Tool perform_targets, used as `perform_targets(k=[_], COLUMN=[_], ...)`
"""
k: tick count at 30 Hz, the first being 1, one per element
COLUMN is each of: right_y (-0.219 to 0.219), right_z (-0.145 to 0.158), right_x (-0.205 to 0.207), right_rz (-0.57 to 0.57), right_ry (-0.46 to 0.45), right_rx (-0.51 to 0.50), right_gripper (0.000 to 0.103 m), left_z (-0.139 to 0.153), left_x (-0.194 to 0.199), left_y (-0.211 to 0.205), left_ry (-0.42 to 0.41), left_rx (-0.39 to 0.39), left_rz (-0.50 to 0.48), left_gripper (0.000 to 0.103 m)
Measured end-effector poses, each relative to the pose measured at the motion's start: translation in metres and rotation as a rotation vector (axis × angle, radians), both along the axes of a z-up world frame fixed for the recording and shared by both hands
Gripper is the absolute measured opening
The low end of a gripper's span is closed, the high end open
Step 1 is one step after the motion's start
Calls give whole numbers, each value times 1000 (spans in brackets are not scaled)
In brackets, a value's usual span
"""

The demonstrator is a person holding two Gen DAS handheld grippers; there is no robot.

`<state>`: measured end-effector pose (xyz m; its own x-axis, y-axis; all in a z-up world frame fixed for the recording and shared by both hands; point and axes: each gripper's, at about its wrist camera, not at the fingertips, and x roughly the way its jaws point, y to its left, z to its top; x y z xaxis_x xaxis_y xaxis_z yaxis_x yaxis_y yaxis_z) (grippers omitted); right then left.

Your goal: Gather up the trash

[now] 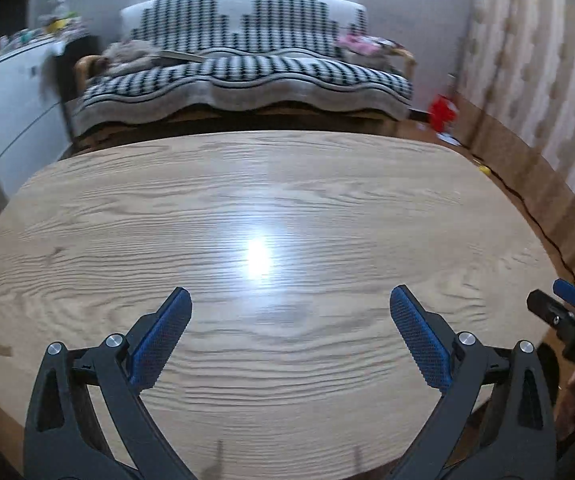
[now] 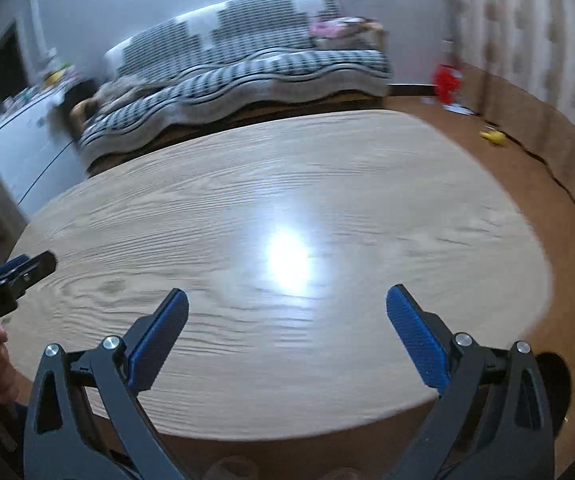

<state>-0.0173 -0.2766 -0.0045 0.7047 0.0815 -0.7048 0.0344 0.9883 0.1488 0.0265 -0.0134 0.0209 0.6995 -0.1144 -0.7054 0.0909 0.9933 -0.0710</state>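
My left gripper (image 1: 291, 292) is open over the near part of a light wooden oval table (image 1: 271, 184), with nothing between its blue pads. My right gripper (image 2: 287, 292) is open too, above the table's near edge (image 2: 327, 428), and holds nothing. Each gripper shows at the edge of the other's view: the right one (image 1: 567, 304) to the right, the left one (image 2: 19, 268) to the left, with a hand under it. No trash lies on the tabletop, only a small brown mark (image 1: 1, 349) near its left edge. Both views are slightly blurred.
A sofa with a black-and-white cover (image 1: 247, 76) stands behind the table, a white cabinet (image 1: 11, 104) to the left. On the floor by the right wall lie a red item (image 2: 445, 80), a yellow item (image 2: 493, 136) and a black cable (image 1: 527, 216). A dark round shape (image 2: 555, 380) sits below the table's right edge.
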Motion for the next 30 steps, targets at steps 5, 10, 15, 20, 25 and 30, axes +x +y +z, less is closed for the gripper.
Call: perform_targets(k=[5, 10, 15, 20, 25, 30], right_y=[69, 113, 125, 128, 126, 125], right_z=[-1, -6, -12, -17, -19, -20], right_x=[20, 34, 43, 49, 50, 53], right_rz=[100, 155, 168, 173, 171, 165], right_ry=[5, 21, 33, 43, 50, 54], right_rx=[-25, -48, -55, -64, -72, -68], right_gripper=[96, 96, 96, 96, 96, 96], left_z=[-2, -7, -13, -16, -18, -19], left_x=[1, 8, 12, 13, 14, 13], left_y=[40, 68, 79, 86, 88, 86], left_ry=[-5, 2, 9, 16, 22, 18], left_rx=[36, 42, 41, 36, 33, 28], left_rz=[60, 98, 111, 121, 120, 114], left_gripper=[96, 96, 96, 96, 96, 96])
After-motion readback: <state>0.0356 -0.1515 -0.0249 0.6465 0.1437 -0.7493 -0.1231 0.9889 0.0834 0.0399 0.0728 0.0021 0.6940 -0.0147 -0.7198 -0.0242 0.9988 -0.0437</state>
